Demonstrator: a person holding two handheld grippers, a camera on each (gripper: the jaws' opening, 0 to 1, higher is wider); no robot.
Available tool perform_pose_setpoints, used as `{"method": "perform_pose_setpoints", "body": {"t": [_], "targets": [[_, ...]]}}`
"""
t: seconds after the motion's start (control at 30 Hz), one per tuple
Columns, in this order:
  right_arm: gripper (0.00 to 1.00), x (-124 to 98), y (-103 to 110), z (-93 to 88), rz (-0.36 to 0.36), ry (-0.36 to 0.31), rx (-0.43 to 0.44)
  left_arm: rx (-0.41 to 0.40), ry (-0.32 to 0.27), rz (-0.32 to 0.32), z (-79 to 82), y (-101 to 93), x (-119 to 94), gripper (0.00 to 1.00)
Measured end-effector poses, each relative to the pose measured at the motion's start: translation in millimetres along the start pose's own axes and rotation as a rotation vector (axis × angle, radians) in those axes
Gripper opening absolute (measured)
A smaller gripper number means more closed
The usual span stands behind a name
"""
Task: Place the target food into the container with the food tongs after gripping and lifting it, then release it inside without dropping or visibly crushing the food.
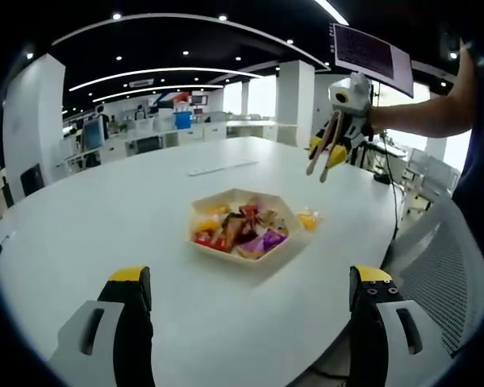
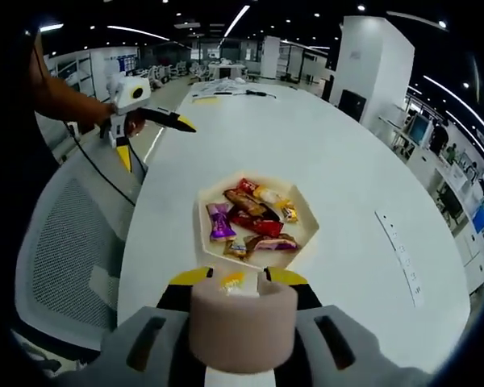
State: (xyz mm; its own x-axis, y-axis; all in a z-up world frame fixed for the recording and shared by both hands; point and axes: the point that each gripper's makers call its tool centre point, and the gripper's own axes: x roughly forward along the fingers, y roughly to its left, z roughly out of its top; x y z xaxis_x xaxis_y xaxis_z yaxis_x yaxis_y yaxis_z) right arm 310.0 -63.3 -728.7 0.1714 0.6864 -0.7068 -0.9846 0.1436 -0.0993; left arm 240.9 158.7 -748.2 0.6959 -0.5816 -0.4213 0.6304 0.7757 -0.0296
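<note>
While the hexagonal container (image 1: 284,242) is sitting near the curved edge of the white table (image 1: 81,226), its hollow is lying heaped with wrapped snacks (image 1: 240,228) in red, orange, brown and purple, and bare tabletop is stretching away on its far side. One small yellow-wrapped food piece (image 1: 307,218) is lying on the table just beside the container's rim, on the side nearest the table edge; in the right gripper view this piece (image 2: 231,280) is showing just beyond the gripper's tips, between them and the container (image 2: 306,211), but it is too small to tell its long axis. A mesh-backed chair (image 1: 445,274) is standing against the table edge beside the container, and a flat white strip (image 1: 223,168) is lying well apart on the far tabletop. The left gripper (image 1: 250,284) is hovering with its yellow-tipped jaws spread wide, nothing between them. The right gripper (image 1: 329,153) is hanging in the air above the table edge, gripping the food tongs (image 1: 321,153), whose arms are pointing downward toward the table; in its own view a pale cylindrical part (image 2: 242,324) of the tongs is sitting clamped between the right gripper's (image 2: 240,278) jaws.
</note>
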Motion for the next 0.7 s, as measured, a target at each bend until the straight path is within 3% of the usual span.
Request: {"method": "perform_pose_setpoints", "body": {"t": [0.43, 0.7], "targets": [[0.23, 31, 21, -36.8, 0.05, 0.07, -0.011, -0.001, -0.01, 0.01, 1.5, 2.3, -1, 0.99], [0.23, 40, 19, -42.1, 0.026, 0.085, -0.034, -0.003, -0.008, 0.007, 1.3, 1.6, 0, 0.99]]}}
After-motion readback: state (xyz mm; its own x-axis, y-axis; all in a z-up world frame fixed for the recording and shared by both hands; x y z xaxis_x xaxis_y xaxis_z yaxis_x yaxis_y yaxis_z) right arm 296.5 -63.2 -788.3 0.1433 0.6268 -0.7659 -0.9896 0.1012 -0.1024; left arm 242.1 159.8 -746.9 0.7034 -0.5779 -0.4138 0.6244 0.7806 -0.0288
